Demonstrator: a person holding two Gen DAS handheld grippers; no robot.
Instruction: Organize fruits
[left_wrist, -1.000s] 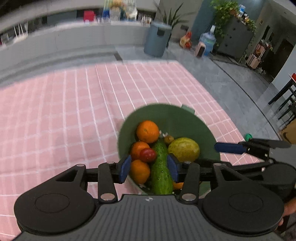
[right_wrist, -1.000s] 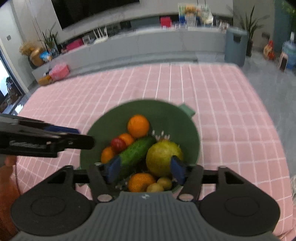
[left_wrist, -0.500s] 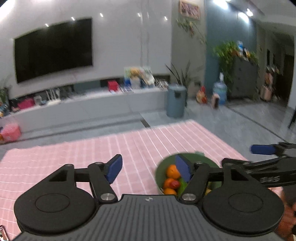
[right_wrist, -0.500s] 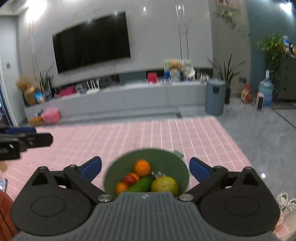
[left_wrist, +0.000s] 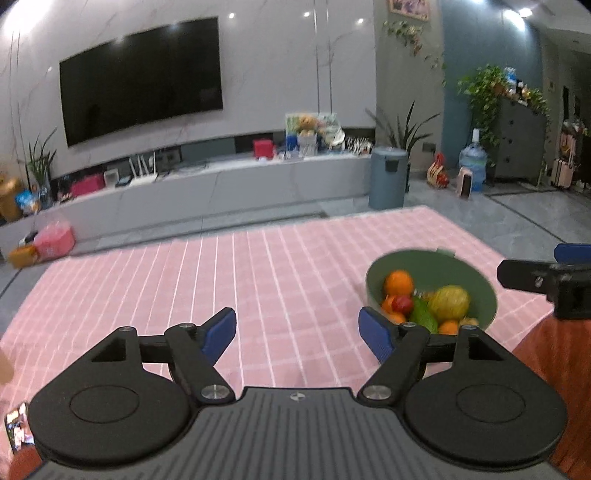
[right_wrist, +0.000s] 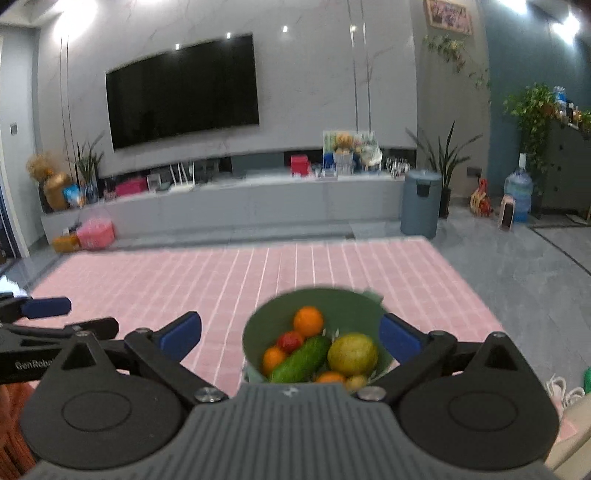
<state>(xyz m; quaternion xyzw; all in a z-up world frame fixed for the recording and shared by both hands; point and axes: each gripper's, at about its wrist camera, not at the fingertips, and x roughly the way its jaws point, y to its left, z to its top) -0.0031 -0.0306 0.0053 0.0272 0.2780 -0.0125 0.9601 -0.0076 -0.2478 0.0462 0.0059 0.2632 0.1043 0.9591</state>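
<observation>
1. One bowl (right_wrist: 258, 328) at 6 o'clock on the cloth (right_wrist: 184, 280): four oranges (right_wrist: 308, 320), one cucumber (right_wrist: 301, 359), one tomato (right_wrist: 290, 341).
2. Left gripper (left_wrist: 297, 332) opening, empty; right gripper (right_wrist: 290, 332) spread wide, empty.

The left gripper (left_wrist: 297, 330) has its jaws opening wide, and nothing is between them; only the pink checked cloth (left_wrist: 221, 288) lies under the gap. The green bowl (left_wrist: 487, 295) stands on this cloth, to the right of the gripper's right finger. Inside the bowl are an orange (left_wrist: 398, 282), a red fruit (left_wrist: 402, 303), a cucumber (left_wrist: 423, 315) and a yellow-green fruit (left_wrist: 448, 302). To the right of the bowl, the right gripper (left_wrist: 546, 275) reaches in from the edge, not touching it.
</observation>
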